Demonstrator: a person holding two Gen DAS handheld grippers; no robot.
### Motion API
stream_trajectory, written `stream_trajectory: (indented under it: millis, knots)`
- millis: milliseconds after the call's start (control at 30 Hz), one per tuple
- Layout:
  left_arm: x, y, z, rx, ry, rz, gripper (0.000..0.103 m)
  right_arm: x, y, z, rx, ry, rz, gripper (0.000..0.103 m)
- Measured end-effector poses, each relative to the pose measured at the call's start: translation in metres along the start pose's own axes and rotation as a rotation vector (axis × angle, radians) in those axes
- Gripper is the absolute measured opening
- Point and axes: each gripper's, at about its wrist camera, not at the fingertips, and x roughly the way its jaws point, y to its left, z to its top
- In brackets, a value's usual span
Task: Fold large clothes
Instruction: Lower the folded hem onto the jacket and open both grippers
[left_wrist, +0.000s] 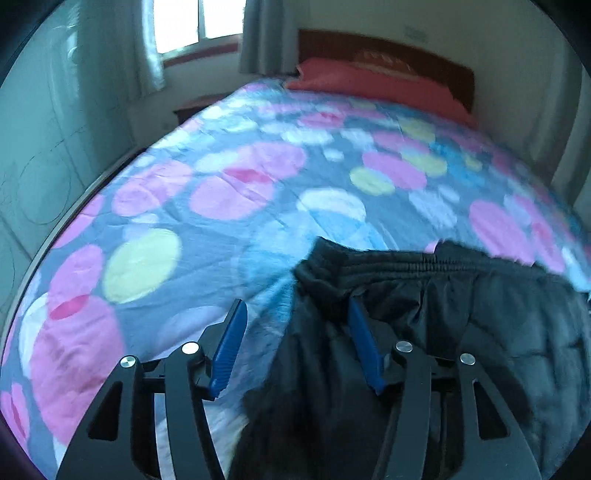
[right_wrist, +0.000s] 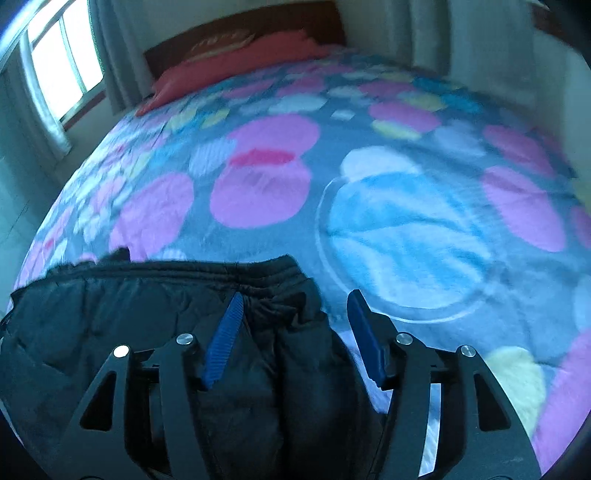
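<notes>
The black padded trousers (left_wrist: 443, 314) lie on the bed (left_wrist: 221, 192), on its cover with coloured circles, their elastic waistband toward 12 o'clock. The left gripper (left_wrist: 297, 312) has its jaws half wide, pads not pressing, over the waistband corner; the right gripper (right_wrist: 295, 301) is the same at the other corner. The pale writing on the headboard (right_wrist: 221, 37) is too blurred to read.

Black quilted trousers (left_wrist: 424, 314); grey bedspread (left_wrist: 221, 229) with pink, blue, yellow circles; red pillow (left_wrist: 369, 83)
</notes>
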Motion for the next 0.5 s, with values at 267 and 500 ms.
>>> stream_trajectory:
  millis: [267,500]
  knots:
    - [-0.059,-0.058,-0.011,-0.044,-0.076,-0.210,0.057,-0.029,0.121,-0.018,-0.132,-0.025,0.229,0.058]
    - [-0.021,-0.131,-0.035,0.068,-0.029,-0.192,0.057,0.007,0.176,-0.042,-0.252,-0.002,0.159,0.058]
